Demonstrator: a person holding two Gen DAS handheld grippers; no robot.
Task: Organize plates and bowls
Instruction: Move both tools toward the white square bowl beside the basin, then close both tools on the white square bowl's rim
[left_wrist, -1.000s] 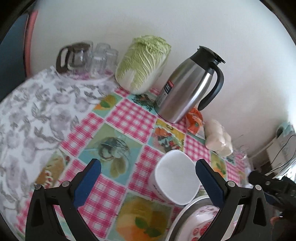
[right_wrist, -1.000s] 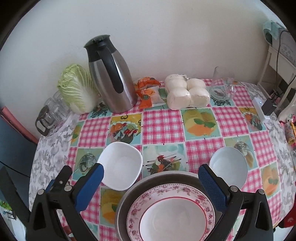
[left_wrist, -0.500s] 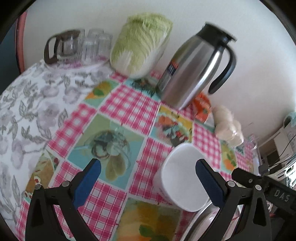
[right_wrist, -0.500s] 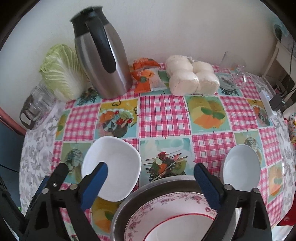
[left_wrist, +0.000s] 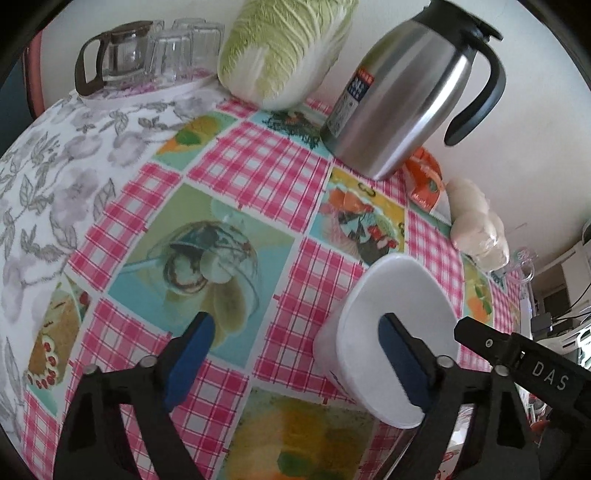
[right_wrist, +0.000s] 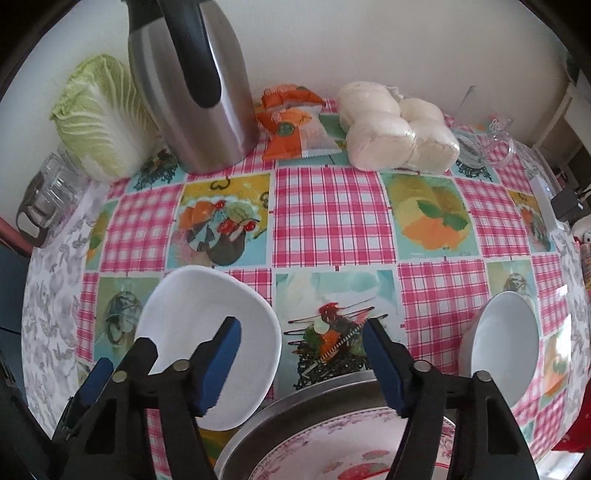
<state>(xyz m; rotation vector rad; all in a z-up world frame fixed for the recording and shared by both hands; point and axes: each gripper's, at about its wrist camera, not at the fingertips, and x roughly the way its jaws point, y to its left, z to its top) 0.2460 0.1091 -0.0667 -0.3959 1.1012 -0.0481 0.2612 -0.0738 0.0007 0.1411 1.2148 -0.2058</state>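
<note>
Bowls come first: in the left wrist view, the square white bowl (left_wrist: 391, 332) sits near right on the tablecloth (left_wrist: 258, 177), the left gripper (left_wrist: 295, 354) spread wide, one finger over its rim, likely lining up a grasp. From the right wrist, the right gripper (right_wrist: 301, 354) hangs parted and empty above the floral plate (right_wrist: 332, 446); a round white bowl (right_wrist: 502, 343) waits far right.

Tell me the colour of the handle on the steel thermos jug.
Black; the thermos jug handle shows best in the right wrist view.
</note>
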